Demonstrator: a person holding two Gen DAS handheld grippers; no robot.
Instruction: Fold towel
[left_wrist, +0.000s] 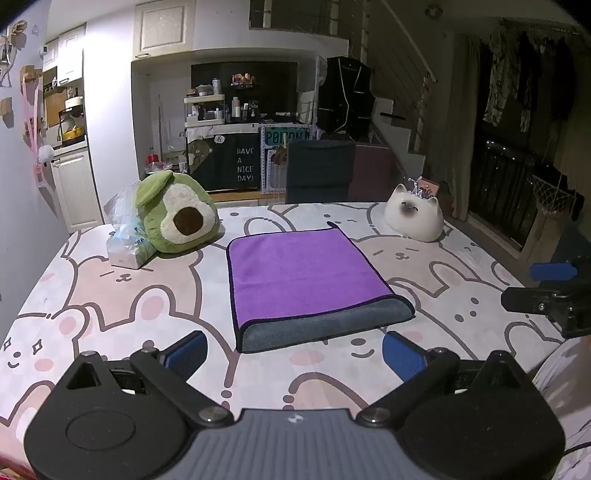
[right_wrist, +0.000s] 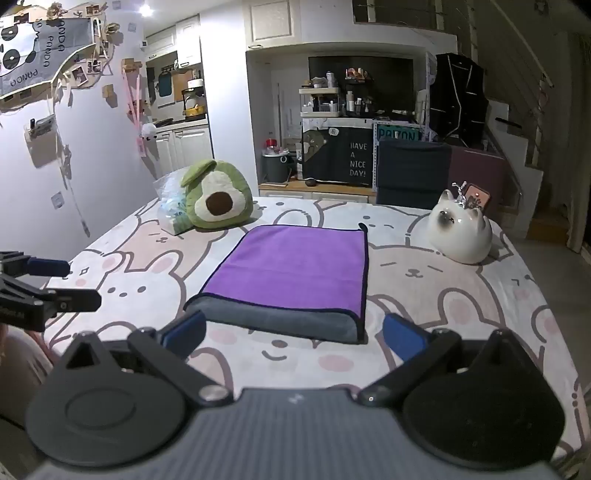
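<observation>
Just ahead of each spread hand-held gripper lies the folded towel.

Towel reads as plush matt cloth, purple on top, grey pile at the folded near edge; the printed bunny sheet is smooth matt fabric; left hand-held gripper shows matt black plastic with blue rubbery pads; cat figure gleams glossy ceramic, avocado plush fuzzy, bag crinkly clear plastic
</observation>
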